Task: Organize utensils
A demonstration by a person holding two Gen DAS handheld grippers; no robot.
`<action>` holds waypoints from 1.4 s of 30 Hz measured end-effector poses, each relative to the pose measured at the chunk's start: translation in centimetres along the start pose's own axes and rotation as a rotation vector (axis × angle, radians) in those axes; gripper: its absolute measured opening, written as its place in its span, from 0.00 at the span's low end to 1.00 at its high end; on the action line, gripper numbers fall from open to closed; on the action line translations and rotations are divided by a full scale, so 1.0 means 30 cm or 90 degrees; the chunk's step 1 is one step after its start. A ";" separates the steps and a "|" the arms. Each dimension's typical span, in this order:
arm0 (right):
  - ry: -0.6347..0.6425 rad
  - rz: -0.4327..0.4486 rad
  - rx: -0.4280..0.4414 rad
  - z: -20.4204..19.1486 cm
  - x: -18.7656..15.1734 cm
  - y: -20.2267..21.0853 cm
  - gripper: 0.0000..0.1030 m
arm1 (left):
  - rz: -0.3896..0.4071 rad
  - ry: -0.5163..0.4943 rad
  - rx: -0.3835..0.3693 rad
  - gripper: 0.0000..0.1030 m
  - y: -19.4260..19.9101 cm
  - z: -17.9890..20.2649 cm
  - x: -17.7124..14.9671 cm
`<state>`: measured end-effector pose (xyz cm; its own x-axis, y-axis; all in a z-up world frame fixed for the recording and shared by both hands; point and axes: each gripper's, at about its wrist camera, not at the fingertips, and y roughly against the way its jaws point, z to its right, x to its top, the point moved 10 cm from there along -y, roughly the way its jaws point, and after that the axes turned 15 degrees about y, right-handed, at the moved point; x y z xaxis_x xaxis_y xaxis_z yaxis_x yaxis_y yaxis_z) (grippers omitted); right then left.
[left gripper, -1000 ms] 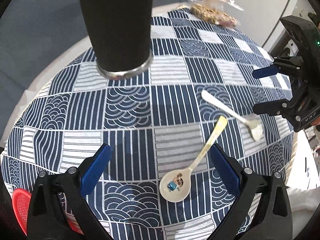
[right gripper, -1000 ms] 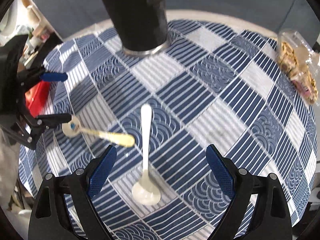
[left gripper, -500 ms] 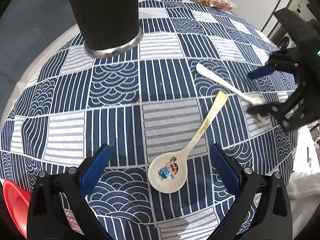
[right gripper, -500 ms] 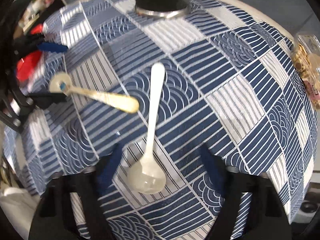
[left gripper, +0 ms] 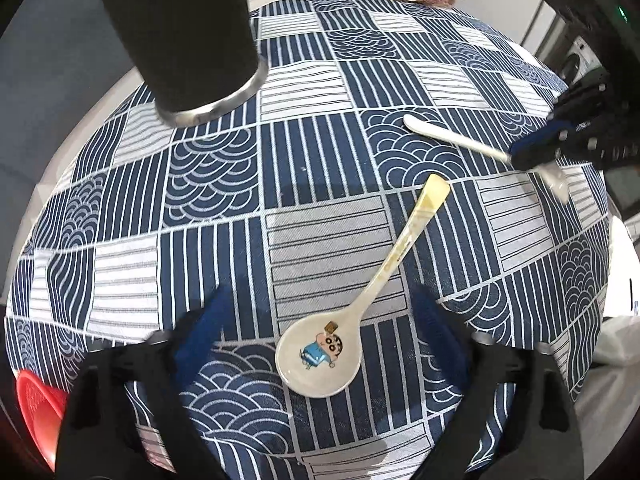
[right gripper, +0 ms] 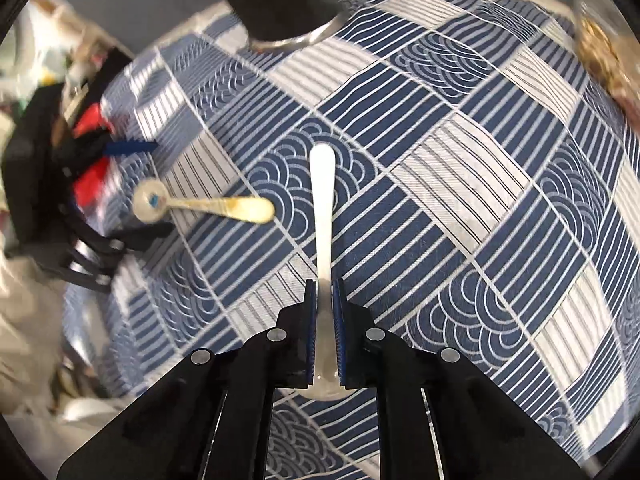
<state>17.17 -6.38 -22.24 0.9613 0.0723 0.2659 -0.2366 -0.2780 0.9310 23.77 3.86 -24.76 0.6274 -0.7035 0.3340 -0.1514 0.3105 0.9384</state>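
Tablecloth [left gripper: 320,128]: navy and white patchwork of stripe panels and wave-arc panels. Holder [left gripper: 180,32], upper left of the frame: matte black with a silver base ring. Cartoon spoon [left gripper: 320,356], lower centre: cream, with a blue-clad figure printed in the bowl and a yellowed handle. Plain spoon [right gripper: 323,216]: white. Gripper pads [right gripper: 338,320]: blue on black bodies. Object [left gripper: 36,404], lower left: red.

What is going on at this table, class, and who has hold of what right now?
A person is tidying spoons with two handheld grippers. The right gripper has its fingers shut on the plain white spoon, near its bowl, with the handle pointing toward the black utensil holder. The left gripper is open, hovering around the cartoon-print spoon, which lies on the blue patterned tablecloth, not yet gripped. Neither spoon is in the holder yet.
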 end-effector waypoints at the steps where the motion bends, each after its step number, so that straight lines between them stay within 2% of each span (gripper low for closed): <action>1: -0.008 0.006 0.005 0.005 0.001 0.014 0.07 | -0.004 -0.004 0.002 0.72 -0.006 0.000 0.002; 2: -0.014 0.010 0.010 0.008 0.004 0.023 0.07 | -0.010 -0.010 0.001 0.68 -0.013 0.003 0.001; 3: -0.024 0.016 0.018 0.007 0.001 0.034 0.07 | -0.020 -0.022 -0.001 0.58 -0.024 0.011 -0.004; 4: -0.037 0.022 0.031 0.010 -0.003 0.039 0.07 | -0.017 -0.029 -0.006 0.53 -0.026 0.019 -0.002; 6: -0.061 0.036 0.052 0.027 -0.005 0.060 0.07 | -0.022 -0.045 -0.017 0.47 -0.025 0.040 -0.006; 8: -0.087 0.050 0.081 0.028 -0.007 0.080 0.06 | -0.031 -0.033 -0.018 0.45 -0.027 0.038 -0.005; 9: -0.100 0.056 0.092 0.027 -0.012 0.088 0.06 | -0.035 -0.025 -0.014 0.37 -0.026 0.035 -0.003; 10: -0.111 0.060 0.101 0.029 -0.011 0.087 0.02 | -0.039 -0.021 -0.014 0.26 -0.025 0.034 -0.004; 12: -0.147 0.072 0.133 0.043 -0.011 0.101 0.00 | -0.057 0.002 -0.020 0.17 -0.022 0.028 -0.010; 15: -0.156 0.062 0.122 0.067 -0.020 0.092 0.00 | -0.075 0.028 -0.026 0.08 -0.018 0.016 -0.027; 21: -0.140 0.051 0.110 0.078 -0.036 0.081 0.01 | -0.095 0.066 -0.015 0.08 -0.001 -0.007 -0.070; 23: -0.126 0.039 0.103 0.071 -0.045 0.070 0.04 | -0.092 0.082 -0.018 0.08 0.013 -0.008 -0.078; 26: -0.105 0.027 0.066 0.068 -0.050 0.048 0.04 | -0.085 0.106 -0.019 0.08 0.043 -0.014 -0.082; 28: -0.081 0.027 0.005 0.073 -0.050 0.052 0.05 | -0.082 0.119 -0.015 0.08 0.066 -0.021 -0.086; 29: -0.068 0.025 -0.007 0.065 -0.048 0.052 0.05 | -0.085 0.126 -0.014 0.08 0.074 -0.023 -0.092; 31: -0.036 0.007 -0.036 0.047 -0.055 0.041 0.09 | -0.092 0.141 -0.008 0.08 0.093 -0.031 -0.108; 33: 0.003 -0.003 -0.062 0.019 -0.055 0.031 0.32 | -0.097 0.154 -0.010 0.08 0.105 -0.031 -0.120; 34: 0.017 -0.007 -0.068 0.009 -0.058 0.024 0.36 | -0.102 0.165 -0.013 0.08 0.111 -0.030 -0.129; 38: 0.051 -0.041 -0.102 -0.018 -0.078 -0.015 0.45 | -0.112 0.185 -0.012 0.08 0.119 -0.014 -0.157; 42: 0.071 -0.104 -0.139 -0.034 -0.100 -0.079 0.44 | -0.119 0.200 -0.011 0.08 0.136 -0.016 -0.180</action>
<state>14.70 -4.97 -24.99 0.9705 0.2071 0.1232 -0.1168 -0.0429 0.9922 20.13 9.25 -22.78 0.8473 -0.5192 0.1114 -0.0008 0.2085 0.9780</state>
